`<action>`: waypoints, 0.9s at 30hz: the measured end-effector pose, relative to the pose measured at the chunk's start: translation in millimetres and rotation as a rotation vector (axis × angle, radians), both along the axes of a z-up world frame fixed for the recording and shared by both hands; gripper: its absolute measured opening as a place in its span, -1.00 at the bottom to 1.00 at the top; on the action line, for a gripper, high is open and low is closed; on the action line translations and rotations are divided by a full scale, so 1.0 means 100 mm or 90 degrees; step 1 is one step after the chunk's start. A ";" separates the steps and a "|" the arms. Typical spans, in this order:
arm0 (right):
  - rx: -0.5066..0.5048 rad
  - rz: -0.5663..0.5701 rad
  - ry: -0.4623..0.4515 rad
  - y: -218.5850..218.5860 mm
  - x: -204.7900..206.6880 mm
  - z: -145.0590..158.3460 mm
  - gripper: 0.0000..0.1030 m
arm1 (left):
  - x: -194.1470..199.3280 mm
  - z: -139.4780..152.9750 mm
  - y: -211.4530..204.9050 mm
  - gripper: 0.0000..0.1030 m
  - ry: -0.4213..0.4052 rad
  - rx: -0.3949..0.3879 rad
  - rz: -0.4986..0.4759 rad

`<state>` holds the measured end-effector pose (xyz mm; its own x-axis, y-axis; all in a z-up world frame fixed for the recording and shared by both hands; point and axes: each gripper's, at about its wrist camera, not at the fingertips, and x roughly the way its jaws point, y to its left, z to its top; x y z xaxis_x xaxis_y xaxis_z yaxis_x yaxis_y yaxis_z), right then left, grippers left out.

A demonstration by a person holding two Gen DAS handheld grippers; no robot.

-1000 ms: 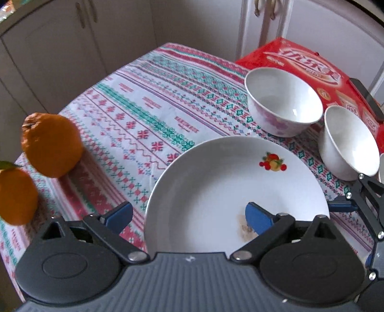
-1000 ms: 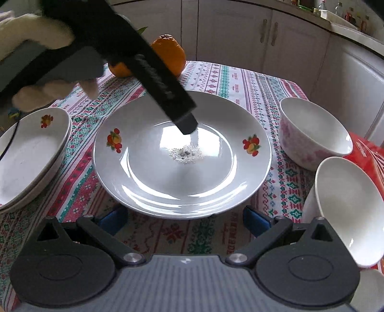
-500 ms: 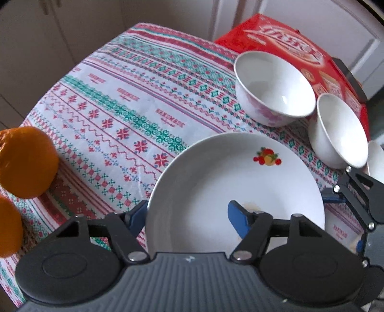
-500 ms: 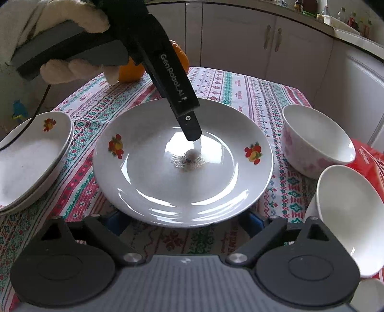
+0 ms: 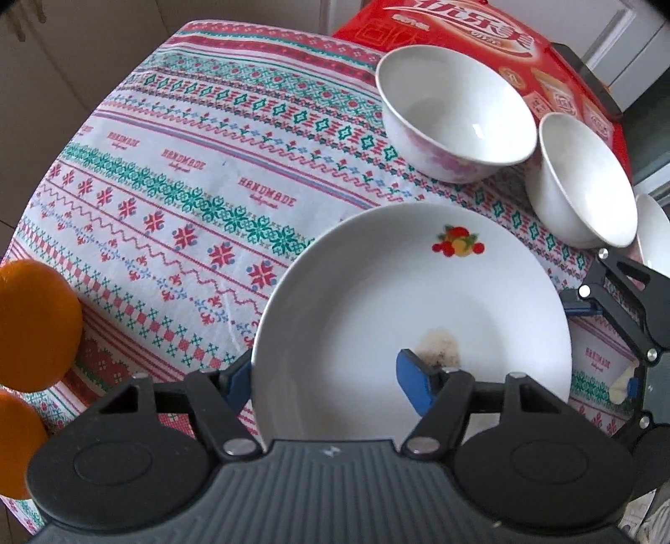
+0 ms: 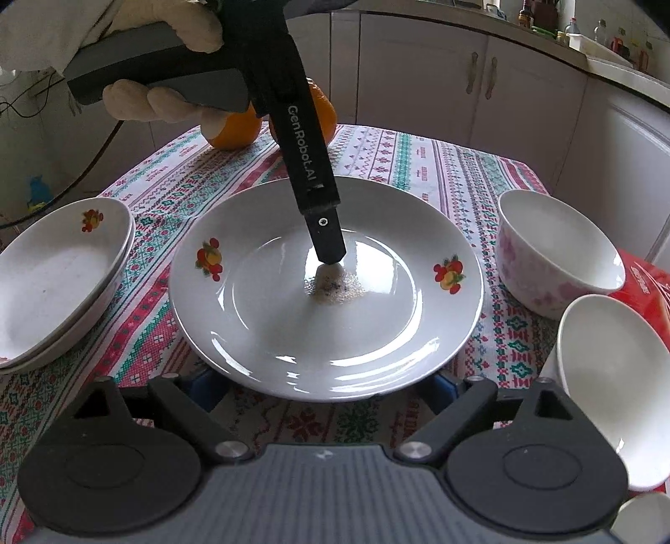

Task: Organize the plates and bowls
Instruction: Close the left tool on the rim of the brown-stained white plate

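A white plate (image 5: 418, 293) (image 6: 272, 334) with fruit prints and a brown stain in its middle lies on the patterned tablecloth. My left gripper (image 5: 326, 376) points steeply down over the plate's far edge. One finger (image 6: 324, 242) rests by the stain and the other sits outside the rim, so the gripper is shut on the plate. My right gripper (image 6: 324, 387) is at the plate's near rim. Its jaws are closing and both pads are half hidden under the rim, not pressing. A floral bowl (image 6: 557, 251) and a plain white bowl (image 6: 611, 385) stand to the right.
Two stacked deep plates (image 6: 54, 280) sit at the left. Two oranges (image 5: 33, 326) lie at the far corner of the table. A red box (image 5: 460, 25) lies behind the bowls, and another white bowl (image 5: 655, 234) shows at the edge. A gloved hand (image 6: 167, 104) holds the left gripper.
The left gripper tipped further down and its jaws narrowed across the plate's rim, the inner finger landing by the stain. The right gripper's jaws narrowed a little and it stayed put.
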<state>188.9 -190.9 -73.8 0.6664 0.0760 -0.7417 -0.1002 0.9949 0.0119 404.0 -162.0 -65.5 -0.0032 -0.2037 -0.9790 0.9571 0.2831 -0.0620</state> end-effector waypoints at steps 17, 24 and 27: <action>-0.013 0.025 -0.003 0.05 -0.05 0.08 0.84 | -0.11 0.15 0.12 0.33 -0.006 -0.020 0.021; -0.010 0.049 -0.013 0.08 -0.11 0.19 0.84 | -0.19 0.27 0.26 0.33 -0.018 -0.028 0.041; -0.014 0.063 -0.018 0.11 -0.14 0.23 0.84 | -0.25 0.35 0.34 0.33 -0.022 -0.030 0.050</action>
